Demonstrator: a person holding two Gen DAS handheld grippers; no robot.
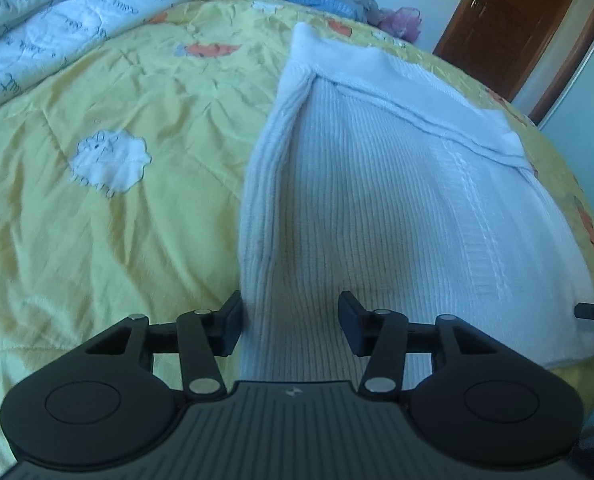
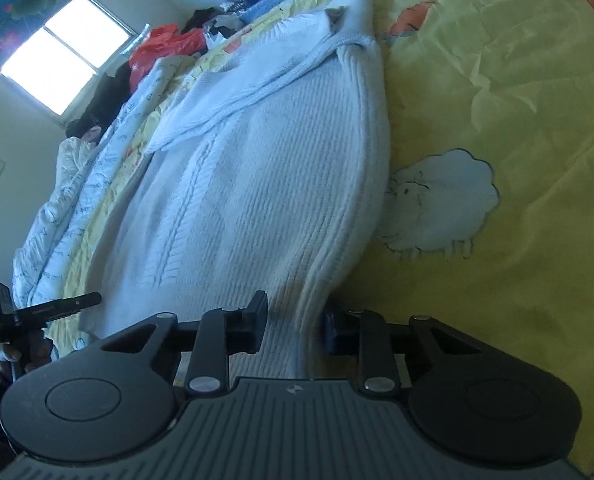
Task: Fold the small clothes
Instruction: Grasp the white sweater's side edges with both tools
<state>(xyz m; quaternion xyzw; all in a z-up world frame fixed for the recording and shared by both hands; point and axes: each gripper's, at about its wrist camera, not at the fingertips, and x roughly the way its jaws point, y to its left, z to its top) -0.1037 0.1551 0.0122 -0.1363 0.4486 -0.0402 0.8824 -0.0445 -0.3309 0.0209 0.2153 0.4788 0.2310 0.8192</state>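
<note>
A white ribbed knit sweater (image 1: pixel 377 200) lies flat on the yellow bedspread (image 1: pixel 97 200), its sides folded in and a sleeve laid across the far end. My left gripper (image 1: pixel 291 326) is open, its jaws astride the sweater's near left edge. The sweater also shows in the right wrist view (image 2: pixel 257 200). My right gripper (image 2: pixel 295 328) is open, its jaws astride the sweater's near right edge; the cloth lies between the fingers. The right gripper's tip (image 1: pixel 593 312) shows at the right edge of the left wrist view; the left gripper (image 2: pixel 37 312) shows at the left in the right wrist view.
A white printed quilt (image 1: pixel 57 40) is bunched at the far left of the bed. A pile of clothes and bags (image 2: pixel 177 44) lies at the head of the bed under a window (image 2: pixel 61 52). A brown door (image 1: pixel 513 28) stands at the far right.
</note>
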